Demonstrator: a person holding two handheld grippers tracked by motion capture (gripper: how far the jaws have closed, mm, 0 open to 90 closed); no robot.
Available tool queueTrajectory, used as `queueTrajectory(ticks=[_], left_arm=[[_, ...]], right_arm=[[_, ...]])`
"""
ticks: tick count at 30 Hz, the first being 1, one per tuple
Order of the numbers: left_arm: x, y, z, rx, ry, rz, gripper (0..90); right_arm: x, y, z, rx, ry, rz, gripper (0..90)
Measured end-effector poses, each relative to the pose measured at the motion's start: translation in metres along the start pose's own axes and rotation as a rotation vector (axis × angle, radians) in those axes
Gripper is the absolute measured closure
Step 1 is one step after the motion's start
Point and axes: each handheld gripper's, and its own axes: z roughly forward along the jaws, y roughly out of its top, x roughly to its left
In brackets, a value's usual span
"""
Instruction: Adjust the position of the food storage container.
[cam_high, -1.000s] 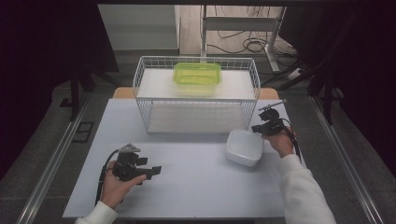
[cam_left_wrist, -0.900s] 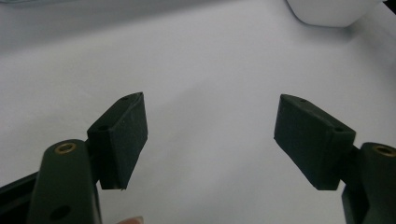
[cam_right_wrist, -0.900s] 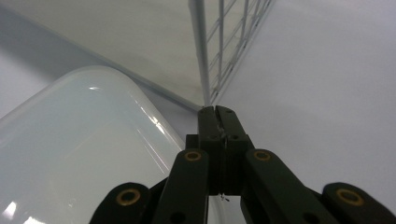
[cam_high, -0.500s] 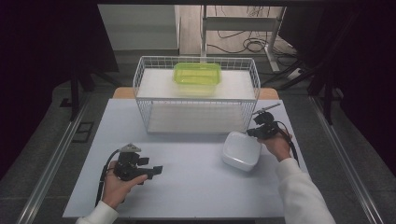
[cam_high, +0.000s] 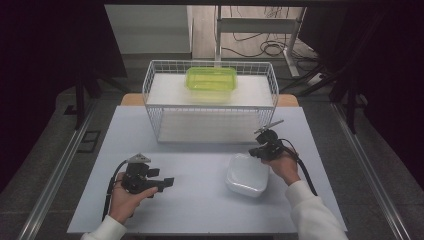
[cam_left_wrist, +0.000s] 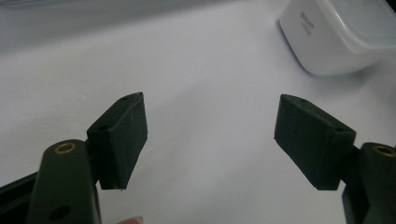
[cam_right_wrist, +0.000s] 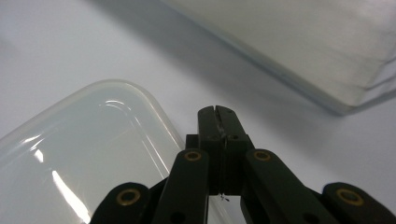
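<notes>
Left gripper view: left gripper (cam_left_wrist: 210, 140) jaws spread, empty | right gripper (cam_right_wrist: 218, 116) pressed together beside white container (cam_right_wrist: 84, 154)

White desk (cam_high: 200, 205) across the middle and lower part of the high view, wooden corners showing at its far edge. White wire basket (cam_high: 155, 107) at upper centre of the desk, with a yellow-green container (cam_high: 211, 84) inside toward its back. White lidded container (cam_high: 246, 175) right of centre in the lower half, flat on the desk surface, well apart from the basket; same container (cam_left_wrist: 341, 35) at upper right of the left gripper view.
</notes>
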Motion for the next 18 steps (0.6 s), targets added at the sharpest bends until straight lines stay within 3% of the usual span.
queueTrajectory(ticks=[6,12,18], left_arm=[[0.000,0.000,0.000,0.002,0.003,0.001,24.8],[0.002,0.000,-0.002,-0.003,0.003,-0.002,24.7],[0.003,0.000,-0.004,-0.010,0.005,-0.005,24.7]], right_arm=[[0.012,-0.002,0.003,0.004,0.011,-0.026,89.2],[0.002,-0.010,-0.009,-0.042,0.009,0.029,89.1],[-0.010,-0.036,-0.037,-0.091,-0.022,0.103,89.1]])
